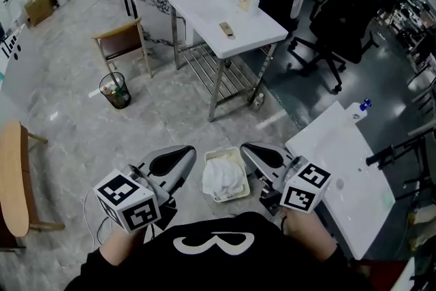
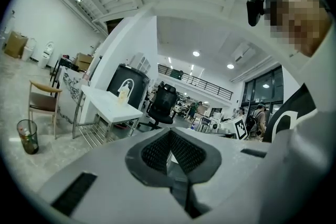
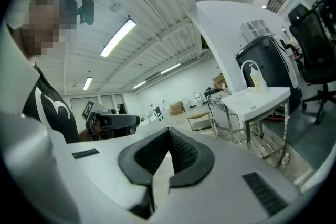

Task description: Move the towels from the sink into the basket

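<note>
White towels, crumpled soft heap, fill pale rectangular basket on floor. Left hand-held gripper jaws pressed together, empty; right hand-held gripper likewise, flanking basket.

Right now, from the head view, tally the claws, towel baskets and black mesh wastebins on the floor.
Claws: 2, the left claw and the right claw
Towel basket: 1
Mesh wastebin: 1
Total: 4
</note>
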